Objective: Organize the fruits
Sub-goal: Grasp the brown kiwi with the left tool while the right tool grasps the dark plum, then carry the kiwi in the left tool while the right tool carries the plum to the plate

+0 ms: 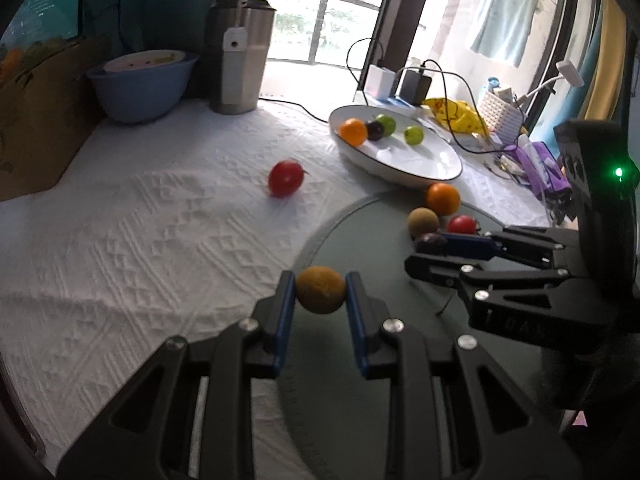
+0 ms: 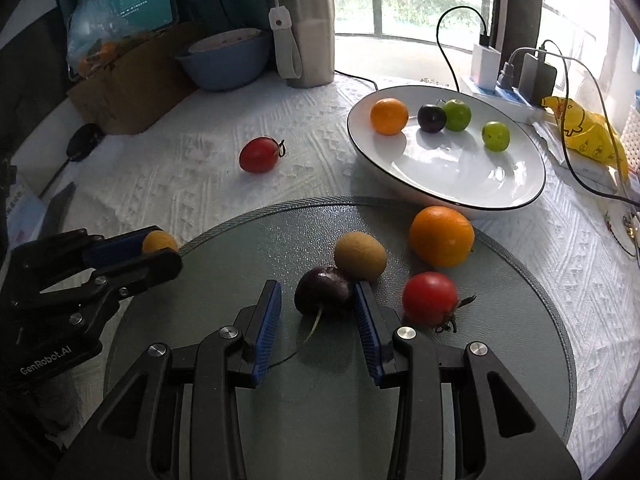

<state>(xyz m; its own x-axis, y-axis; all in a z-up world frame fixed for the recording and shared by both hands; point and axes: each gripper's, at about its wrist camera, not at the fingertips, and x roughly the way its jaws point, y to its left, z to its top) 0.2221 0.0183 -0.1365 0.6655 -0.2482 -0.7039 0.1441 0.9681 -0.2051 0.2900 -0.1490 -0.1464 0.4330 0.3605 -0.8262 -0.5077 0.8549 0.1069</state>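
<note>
Left wrist view first: my left gripper is clamped on a small brown kiwi-like fruit, both blue pads pressed to its sides, above the edge of the round grey-green mat.

On the right wrist view my right gripper stands with its jaws apart around a dark plum. The right pad touches the plum's side, the left pad is clear of it, so nothing is gripped. The plum lies on the mat, touching a second brown fruit just behind it. A red tomato sits just right of my right finger (a little blurred), and a large orange lies beyond, near the mat's rim.

Past the mat, on the white patterned tablecloth, another red tomato lies alone. The white bowl holds a smaller orange, a dark plum and two green fruits. Farthest back stand a steel tumbler and a blue bowl.
</note>
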